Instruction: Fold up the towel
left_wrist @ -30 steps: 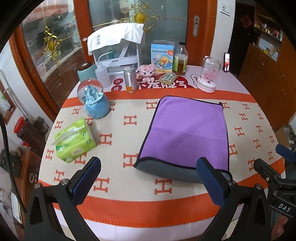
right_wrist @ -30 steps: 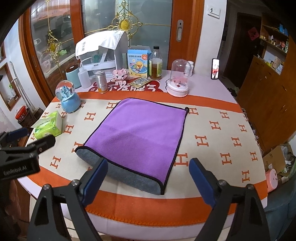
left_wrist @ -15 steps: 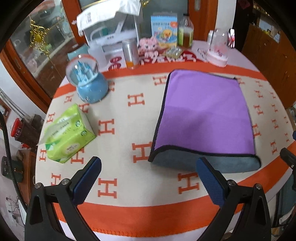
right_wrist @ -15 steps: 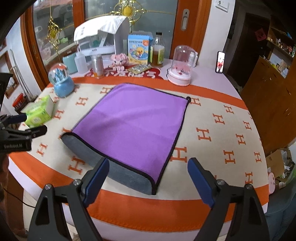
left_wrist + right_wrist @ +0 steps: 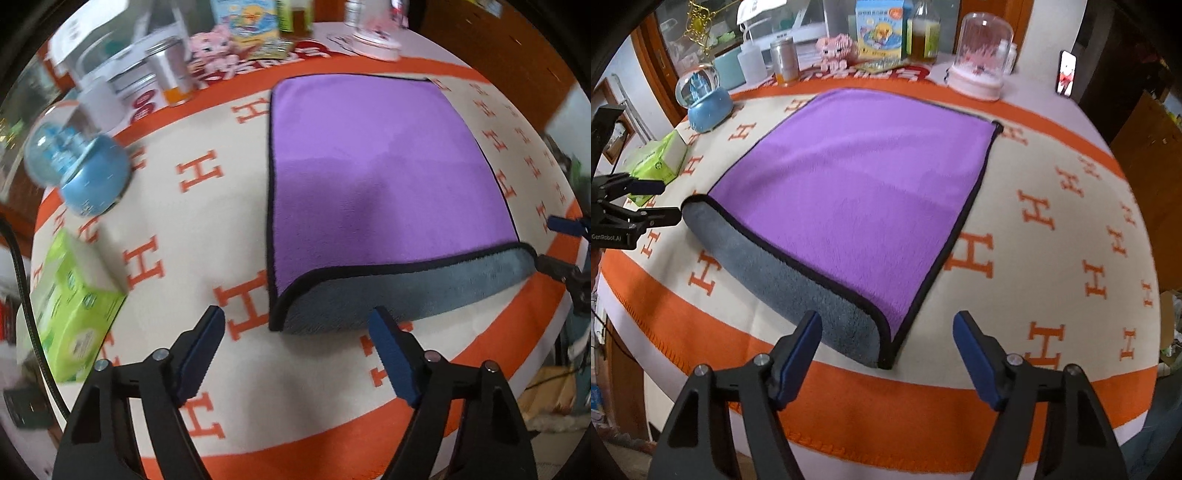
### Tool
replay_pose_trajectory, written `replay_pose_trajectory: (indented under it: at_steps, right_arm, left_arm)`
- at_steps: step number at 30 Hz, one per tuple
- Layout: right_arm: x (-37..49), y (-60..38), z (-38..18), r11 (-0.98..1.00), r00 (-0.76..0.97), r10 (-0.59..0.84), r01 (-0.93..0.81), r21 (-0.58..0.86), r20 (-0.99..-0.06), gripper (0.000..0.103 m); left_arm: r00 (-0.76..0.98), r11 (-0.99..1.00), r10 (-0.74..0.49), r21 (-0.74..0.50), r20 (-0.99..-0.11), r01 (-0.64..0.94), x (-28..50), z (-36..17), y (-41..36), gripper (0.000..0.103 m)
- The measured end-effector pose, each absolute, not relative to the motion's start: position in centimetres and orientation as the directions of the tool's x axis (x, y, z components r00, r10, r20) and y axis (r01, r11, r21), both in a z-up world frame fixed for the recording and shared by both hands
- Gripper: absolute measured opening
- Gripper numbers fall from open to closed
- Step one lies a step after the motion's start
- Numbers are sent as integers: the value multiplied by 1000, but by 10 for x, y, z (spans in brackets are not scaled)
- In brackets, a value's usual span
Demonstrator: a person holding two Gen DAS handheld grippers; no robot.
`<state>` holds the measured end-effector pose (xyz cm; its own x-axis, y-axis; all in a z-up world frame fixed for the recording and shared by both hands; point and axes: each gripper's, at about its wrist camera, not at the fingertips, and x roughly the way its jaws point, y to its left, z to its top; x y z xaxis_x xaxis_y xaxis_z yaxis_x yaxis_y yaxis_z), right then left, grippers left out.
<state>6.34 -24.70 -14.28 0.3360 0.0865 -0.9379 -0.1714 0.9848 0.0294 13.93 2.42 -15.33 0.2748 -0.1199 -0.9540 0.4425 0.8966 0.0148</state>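
Note:
A purple towel (image 5: 373, 162) with a black hem lies flat on the table, its near edge turned up to show the grey underside (image 5: 402, 291). It also shows in the right wrist view (image 5: 857, 199). My left gripper (image 5: 295, 343) is open, close above the towel's near left corner. My right gripper (image 5: 886, 343) is open, just in front of the towel's near right corner (image 5: 882, 358). Each gripper shows at the edge of the other's view, the right one (image 5: 561, 251) and the left one (image 5: 646, 203).
An orange-and-cream tablecloth (image 5: 1052, 236) covers the round table. A green tissue pack (image 5: 70, 314) and a blue snow globe (image 5: 77, 166) stand at the left. A can, a bottle, boxes and a glass dome (image 5: 982, 59) line the back. The table edge is near.
Both grippers have moved forward and down toward the towel's near edge, so the towel fills more of each view. Both jaws stay open.

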Motion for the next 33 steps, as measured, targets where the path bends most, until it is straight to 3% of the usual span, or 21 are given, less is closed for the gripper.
replay_pose_trajectory:
  at_steps: [10, 16, 21, 23, 33]
  right_arm:
    - [73, -253, -163, 982, 275, 128, -167, 84, -953, 57]
    - [77, -254, -170, 977, 246, 172, -164, 134, -954, 44]
    - [79, -253, -172, 975, 243, 182, -169, 143, -953, 43]
    - [79, -252, -172, 974, 241, 189, -173, 150, -952, 43]
    - [80, -250, -175, 971, 229, 203, -176, 164, -952, 38]
  left_arm:
    - [192, 842, -162, -34, -968, 538, 163, -168, 11, 57]
    - [144, 817, -187, -73, -972, 572, 169, -173, 10, 56]
    - [101, 805, -210, -113, -973, 582, 173, -178, 12, 54]
    - [75, 801, -224, -140, -972, 582, 175, -181, 12, 48]
    - [31, 782, -234, -168, -972, 600, 177, -190, 12, 44]
